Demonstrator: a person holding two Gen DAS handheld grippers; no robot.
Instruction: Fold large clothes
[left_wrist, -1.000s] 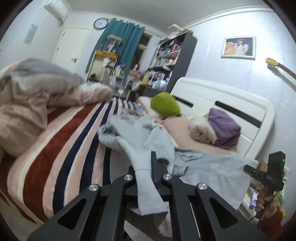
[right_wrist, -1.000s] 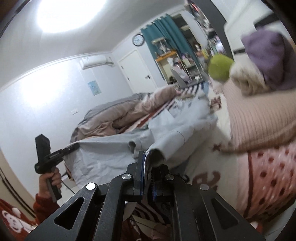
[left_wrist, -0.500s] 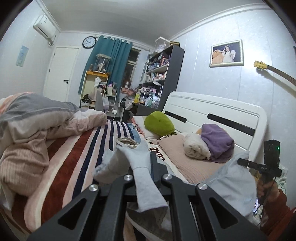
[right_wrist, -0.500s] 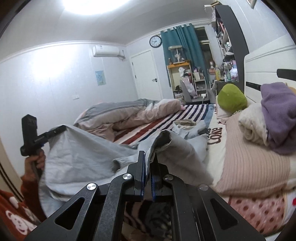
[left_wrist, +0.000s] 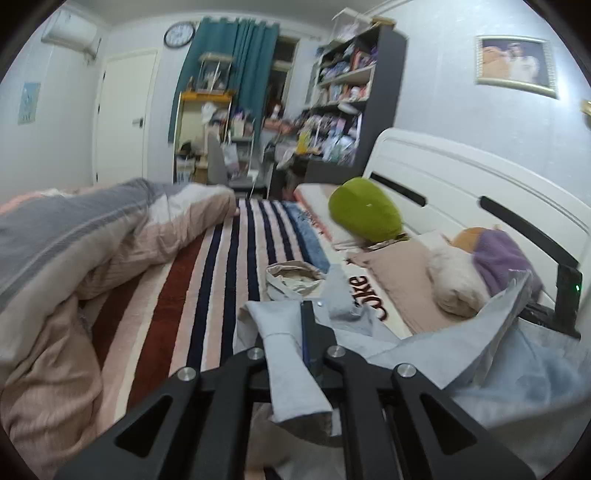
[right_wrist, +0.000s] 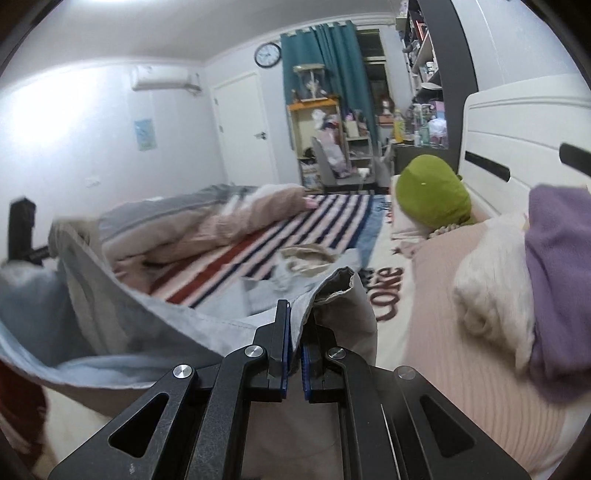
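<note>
1. Far left of the bed: a rumpled duvet (left_wrist: 92, 236) in grey and pink is heaped along the edge. It takes up that side, so a judgement is that little flat room is free there.

2. Left gripper (left_wrist: 295, 332): its jaws are clenched on a narrow strip of a pale blue-grey garment (left_wrist: 461, 347). The strip runs up between the fingers and flares out past them. This reads as one corner or cuff, pinched so the cloth can be lifted and spread.

3. Centre: a striped blanket (left_wrist: 221, 266) in red, navy and cream covers the mattress. This is the widest open surface and likely the place to lay the garment flat. A beige cloth bag (left_wrist: 295, 275) lies crumpled on it, just beyond the garment, and may get in the way.

4. Right gripper (right_wrist: 295, 347): its jaws are closed on a fold of the same garment (right_wrist: 147, 332). From here the cloth sweeps in a raised arc to the other tool, so the garment hangs stretched between both, above the near edge of the bed, with its far end trailing onto the blanket.

5. Right side: a green plush toy (left_wrist: 364, 214), a pink pillow (right_wrist: 461, 314), and rolled cream and purple blankets (right_wrist: 554, 288) crowd the white headboard (left_wrist: 461, 173). That side offers no clearance for spreading cloth.
</note>
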